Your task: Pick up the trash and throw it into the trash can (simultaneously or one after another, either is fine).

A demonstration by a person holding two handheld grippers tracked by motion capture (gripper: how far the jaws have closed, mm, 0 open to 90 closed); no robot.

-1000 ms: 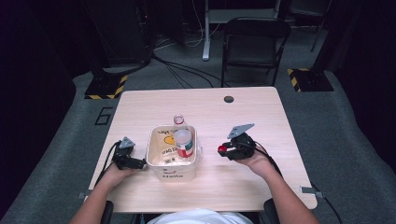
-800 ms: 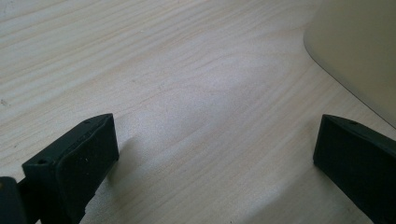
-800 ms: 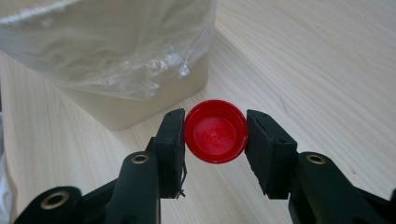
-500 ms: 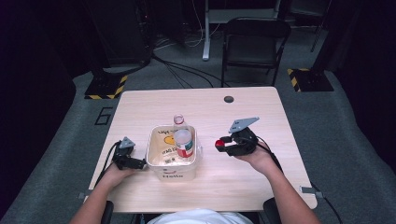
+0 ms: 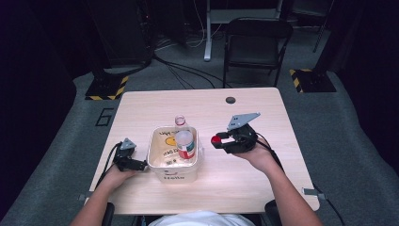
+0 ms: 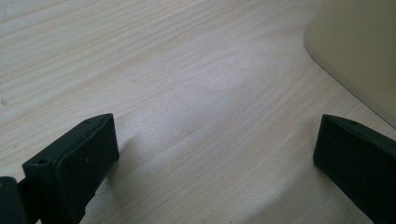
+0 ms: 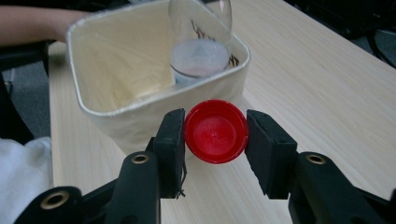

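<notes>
Landmark: cream bin (image 5: 172, 173), standing on the wooden surface (image 5: 263, 113) near the person's edge.
Bottle: clear bottle (image 5: 184, 143) stands inside the bin, neck up, mouth open and uncapped; its long axis runs roughly upright, leaning a little against the bin's far wall.
Cap: red cap (image 7: 215, 131) is gripped between the jaws of the right gripper (image 5: 221, 141), held above the surface just to the right of the bin.
Key relation: bottle mouth lies left of the cap, across the bin's right wall; the right hand is the nearer one.
Left gripper: left gripper (image 5: 136, 164) rests just left of the bin, jaws spread wide, nothing between them.
Likely next move: judged as carrying the cap leftward over the bin rim.
</notes>
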